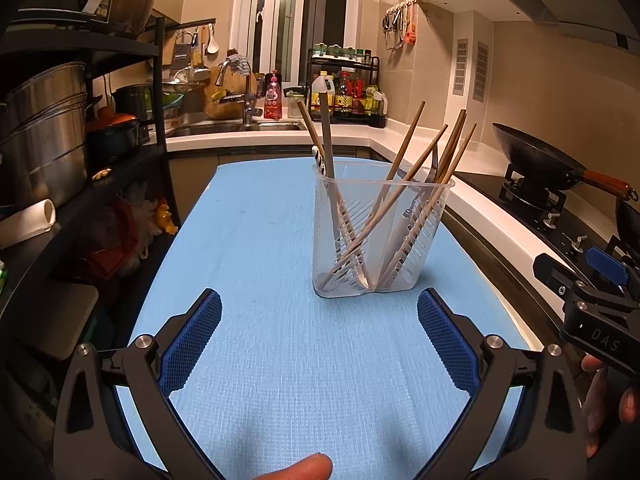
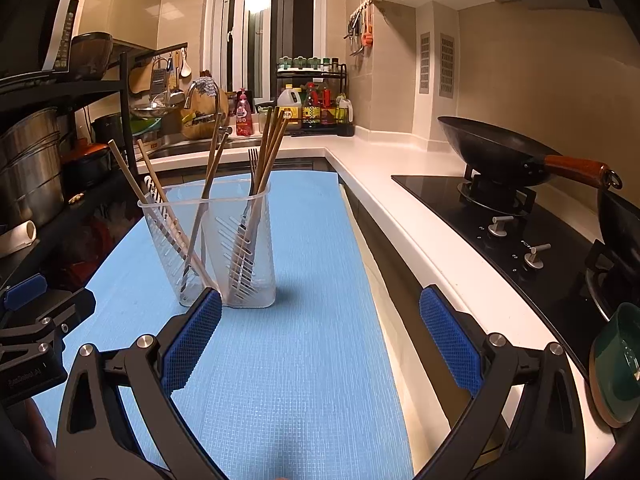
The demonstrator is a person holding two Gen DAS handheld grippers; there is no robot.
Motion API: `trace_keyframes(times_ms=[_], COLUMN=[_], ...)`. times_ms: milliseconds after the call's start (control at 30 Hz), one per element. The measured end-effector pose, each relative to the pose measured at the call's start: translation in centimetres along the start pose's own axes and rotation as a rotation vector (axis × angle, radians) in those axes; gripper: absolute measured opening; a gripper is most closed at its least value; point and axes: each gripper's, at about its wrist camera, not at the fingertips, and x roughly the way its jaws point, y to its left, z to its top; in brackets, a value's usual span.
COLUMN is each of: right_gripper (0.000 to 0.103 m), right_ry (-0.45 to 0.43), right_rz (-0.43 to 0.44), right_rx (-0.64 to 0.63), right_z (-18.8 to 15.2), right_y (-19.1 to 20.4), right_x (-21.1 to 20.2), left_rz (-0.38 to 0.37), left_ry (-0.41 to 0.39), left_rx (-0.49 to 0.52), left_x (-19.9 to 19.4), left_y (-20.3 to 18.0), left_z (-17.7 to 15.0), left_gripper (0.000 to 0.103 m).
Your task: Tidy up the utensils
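Observation:
A clear plastic utensil holder [image 1: 380,236] stands upright on the blue mat [image 1: 260,240]. It holds several wooden chopsticks [image 1: 408,148], a fork and a grey-handled utensil [image 1: 326,136]. My left gripper [image 1: 319,334] is open and empty, a little in front of the holder and left of it. The holder also shows in the right wrist view [image 2: 224,244], with its chopsticks [image 2: 272,140], ahead and to the left of my right gripper [image 2: 320,338], which is open and empty. The right gripper's body shows at the right edge of the left wrist view [image 1: 592,308].
A black wok [image 2: 500,152] sits on the gas hob [image 2: 520,232] to the right, past the white counter [image 2: 400,208]. A black shelf rack with steel pots [image 1: 44,128] stands to the left. A sink, tap [image 1: 240,80] and bottle rack [image 1: 348,92] are at the back. A green bowl [image 2: 616,360] is at the near right.

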Motion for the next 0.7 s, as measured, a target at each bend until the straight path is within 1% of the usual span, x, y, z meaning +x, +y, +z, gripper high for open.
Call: trace_keyframes(times_ms=[167,700], right_gripper=[0.098,0.098], right_ry=[-0.004,-0.005], right_rz=[-0.002,-0.002], right_rx=[-0.004,-0.002], right_z=[-0.02,0.0], right_y=[0.14,0.1], right_x=[-0.14,-0.16], left_rz=[-0.01,-0.011], left_ry=[-0.001,-0.009], left_rx=[-0.003,-0.003], left_x=[-0.01,-0.14], left_y=[-0.12,-0.12], left_z=[0.02,-0.01], left_gripper=[0.095,0.095])
